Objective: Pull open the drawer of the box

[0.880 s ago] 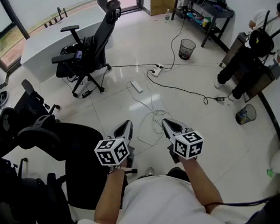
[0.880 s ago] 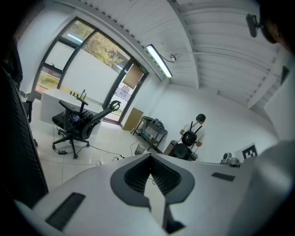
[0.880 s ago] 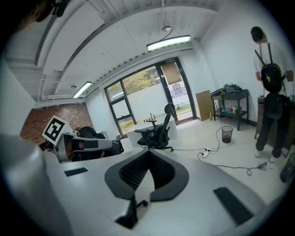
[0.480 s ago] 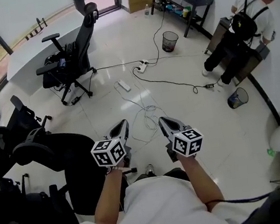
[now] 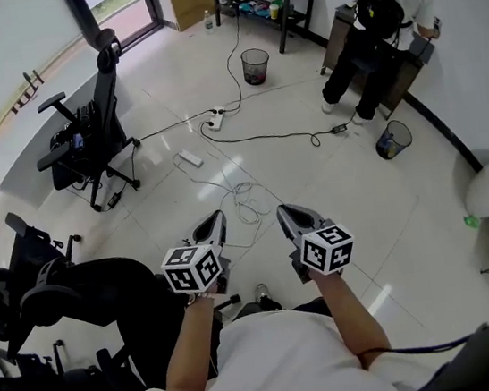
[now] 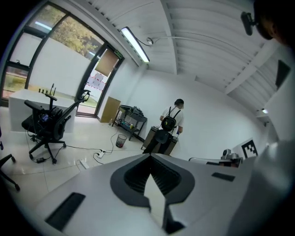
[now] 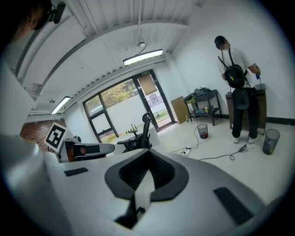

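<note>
No box or drawer shows in any view. In the head view my left gripper (image 5: 214,225) and right gripper (image 5: 289,217) are held side by side at waist height above a white tiled floor, pointing forward. Both are shut with nothing between their jaws. The left gripper view shows the left gripper (image 6: 150,160) with its jaws pressed together, the room beyond. The right gripper view shows the right gripper (image 7: 146,156) closed in the same way. Each gripper carries its marker cube near the hand.
Cables and a power strip (image 5: 190,159) lie on the floor just ahead. Black office chairs (image 5: 83,136) stand at the left, another (image 5: 78,295) close by my left arm. A person (image 5: 375,22) stands at a cabinet at the back right, with bins (image 5: 254,65) nearby.
The head view has swung: the room's contents have slid left and up in the frame. Both grippers keep their place in front of the body and stay shut.
</note>
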`<state>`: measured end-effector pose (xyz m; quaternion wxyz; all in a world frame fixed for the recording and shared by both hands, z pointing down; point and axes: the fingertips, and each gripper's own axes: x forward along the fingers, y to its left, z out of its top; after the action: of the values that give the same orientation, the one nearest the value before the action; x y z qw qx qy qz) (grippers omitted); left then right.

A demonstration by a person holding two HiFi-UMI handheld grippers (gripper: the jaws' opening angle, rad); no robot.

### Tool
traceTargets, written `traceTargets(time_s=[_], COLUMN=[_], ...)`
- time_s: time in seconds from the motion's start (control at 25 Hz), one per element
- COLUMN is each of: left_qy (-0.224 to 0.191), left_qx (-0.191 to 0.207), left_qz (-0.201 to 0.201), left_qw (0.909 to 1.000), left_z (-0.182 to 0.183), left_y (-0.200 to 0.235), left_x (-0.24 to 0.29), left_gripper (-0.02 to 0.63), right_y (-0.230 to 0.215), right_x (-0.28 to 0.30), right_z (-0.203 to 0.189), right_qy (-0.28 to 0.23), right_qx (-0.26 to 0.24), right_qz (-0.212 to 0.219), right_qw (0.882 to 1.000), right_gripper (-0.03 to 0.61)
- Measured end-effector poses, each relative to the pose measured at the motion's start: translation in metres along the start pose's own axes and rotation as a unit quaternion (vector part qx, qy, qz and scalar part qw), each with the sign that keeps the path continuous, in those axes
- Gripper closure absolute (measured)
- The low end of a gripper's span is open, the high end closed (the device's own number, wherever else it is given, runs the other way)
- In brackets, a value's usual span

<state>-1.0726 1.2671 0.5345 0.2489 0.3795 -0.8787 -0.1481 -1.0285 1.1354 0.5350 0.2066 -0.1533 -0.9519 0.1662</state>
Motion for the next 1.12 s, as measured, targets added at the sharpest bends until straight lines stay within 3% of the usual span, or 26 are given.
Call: traceTargets(time_s=[0.36, 0.6, 0.84, 1.12], left_qy=[0.032, 0.057, 0.088, 0.126], left_qx=[0.024, 0.049, 0.071, 0.102], left_qz=[-0.057, -0.108, -0.161, -0.228], left_qw=[0.9976, 0.9914, 0.9804, 0.9601], left_z=[-0.011, -0.030, -0.060, -0.104], left_y=[-0.083, -0.141, -0.222, -0.316], left_x=[0.033, 0.051, 0.073, 0.087], left_gripper=[0.612, 0.612, 0.612, 0.612], right_y=[-0.051, -0.082, -0.120, -0.154], right_x=[-0.073, -0.128, -0.205, -0.294], right_z=[0.008, 0.005, 0.006, -0.010], right_qy=[-0.027, -0.054, -0.083, -0.115], right_qx=[0.031, 0.048, 0.062, 0.083], right_qz=[-0.058, -0.104, -0.151, -0.207], right_qw=[0.997, 0.992, 0.983, 0.968], right_gripper=[0.592, 0.592, 0.592, 0.592])
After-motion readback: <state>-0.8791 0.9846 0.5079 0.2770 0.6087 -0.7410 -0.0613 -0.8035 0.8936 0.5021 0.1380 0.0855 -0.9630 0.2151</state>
